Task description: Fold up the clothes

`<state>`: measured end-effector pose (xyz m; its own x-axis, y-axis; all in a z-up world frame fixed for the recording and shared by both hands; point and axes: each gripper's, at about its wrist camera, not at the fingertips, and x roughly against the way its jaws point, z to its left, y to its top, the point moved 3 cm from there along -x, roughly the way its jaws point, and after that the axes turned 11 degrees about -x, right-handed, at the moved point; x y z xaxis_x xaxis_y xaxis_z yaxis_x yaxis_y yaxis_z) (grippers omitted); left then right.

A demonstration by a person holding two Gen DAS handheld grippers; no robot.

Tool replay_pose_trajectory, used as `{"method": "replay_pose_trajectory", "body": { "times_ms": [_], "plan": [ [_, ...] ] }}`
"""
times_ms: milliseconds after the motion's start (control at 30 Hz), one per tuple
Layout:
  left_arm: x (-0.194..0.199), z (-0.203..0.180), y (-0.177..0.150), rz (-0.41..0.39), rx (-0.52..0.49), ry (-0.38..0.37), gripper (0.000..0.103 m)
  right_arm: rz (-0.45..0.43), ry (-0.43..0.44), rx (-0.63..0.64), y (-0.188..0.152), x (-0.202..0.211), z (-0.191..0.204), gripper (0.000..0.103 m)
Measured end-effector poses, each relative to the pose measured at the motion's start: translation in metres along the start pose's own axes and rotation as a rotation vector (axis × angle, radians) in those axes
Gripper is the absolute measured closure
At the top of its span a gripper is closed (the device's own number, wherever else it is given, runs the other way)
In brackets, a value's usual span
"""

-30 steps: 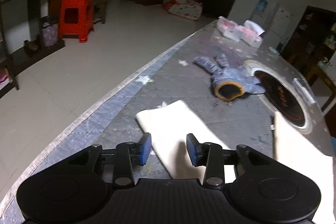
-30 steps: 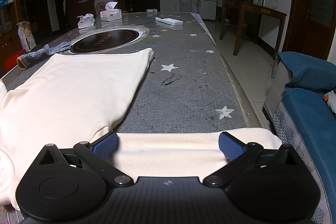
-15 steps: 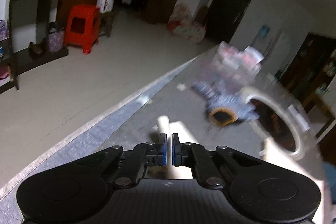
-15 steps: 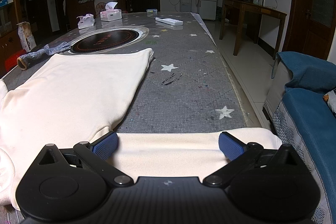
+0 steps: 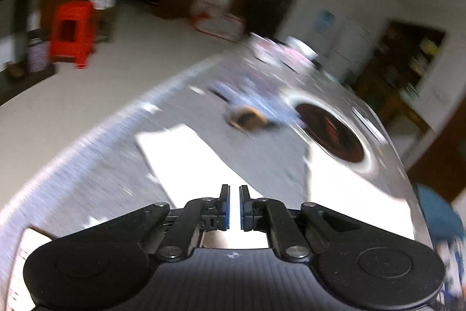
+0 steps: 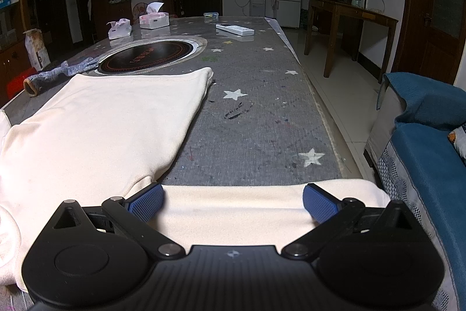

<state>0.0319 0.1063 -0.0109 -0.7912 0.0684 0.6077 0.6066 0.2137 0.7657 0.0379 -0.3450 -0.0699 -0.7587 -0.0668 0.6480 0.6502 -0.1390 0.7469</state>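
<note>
- Left wrist view, blurred: left gripper point(image 5: 234, 207) fingers nearly together low centre; whether they pinch the cream garment point(image 6: 110, 121) I cannot tell.
- Right gripper point(image 6: 231, 201) fingers wide apart over the sleeve point(image 6: 262, 203), bottom of frame.
- Garment body spread on table point(image 6: 262, 112), left half.
- Likely sleeve-folding stage; next needs right fingers closing on sleeve.

Cream garment point(image 6: 110, 118), spread flat, sleeve outstretched

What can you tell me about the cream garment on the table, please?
The cream garment is soft, plain knit-looking cloth, spread mostly flat on the grey starred table. One sleeve stretches toward the table's right edge, lying between the open right gripper fingers. The left gripper, nearly shut, appears to pinch the other sleeve; blur hides the contact.
</note>
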Motion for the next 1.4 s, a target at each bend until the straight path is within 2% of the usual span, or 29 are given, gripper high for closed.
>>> {"method": "replay_pose_trajectory", "body": {
  "times_ms": [100, 167, 433, 600, 733, 933, 1100, 1200, 1333, 1367, 1400],
  "plan": [
    [0.001, -0.034, -0.013, 0.018, -0.121, -0.081, 0.09, -0.011, 0.005, 0.0, 0.005, 0.008, 0.004, 0.0],
    [0.0, -0.055, -0.022, 0.029, -0.202, -0.118, 0.089, -0.015, 0.061, 0.018, 0.009, 0.019, 0.013, 0.0],
    [0.003, -0.088, -0.059, 0.056, -0.363, -0.154, 0.089, 0.019, 0.223, 0.242, -0.01, 0.038, 0.078, 0.0],
    [0.005, -0.107, -0.08, 0.072, -0.452, -0.175, 0.087, 0.057, 0.226, 0.342, -0.029, 0.034, 0.098, 0.0],
    [0.011, -0.103, -0.082, 0.08, -0.432, -0.177, 0.085, 0.082, 0.211, 0.326, -0.034, 0.032, 0.098, 0.0],
    [0.02, -0.111, -0.078, 0.028, -0.471, -0.169, 0.085, 0.074, 0.201, 0.331, -0.036, 0.039, 0.098, 0.0],
    [0.013, -0.119, -0.08, 0.042, -0.507, -0.191, 0.085, 0.064, 0.191, 0.303, -0.036, 0.047, 0.093, 0.0],
    [0.009, -0.123, -0.081, 0.054, -0.531, -0.205, 0.085, 0.041, 0.205, 0.239, -0.029, 0.061, 0.079, 0.0],
    [0.005, -0.13, -0.082, 0.065, -0.557, -0.226, 0.081, 0.026, 0.149, 0.147, -0.026, 0.071, 0.047, 0.0],
    [0.006, -0.132, -0.08, 0.056, -0.555, -0.234, 0.079, 0.021, 0.131, 0.122, -0.026, 0.073, 0.038, 0.0],
    [0.007, -0.135, -0.077, 0.047, -0.553, -0.242, 0.071, 0.017, 0.113, 0.095, -0.026, 0.074, 0.028, 0.0]
  ]
}}
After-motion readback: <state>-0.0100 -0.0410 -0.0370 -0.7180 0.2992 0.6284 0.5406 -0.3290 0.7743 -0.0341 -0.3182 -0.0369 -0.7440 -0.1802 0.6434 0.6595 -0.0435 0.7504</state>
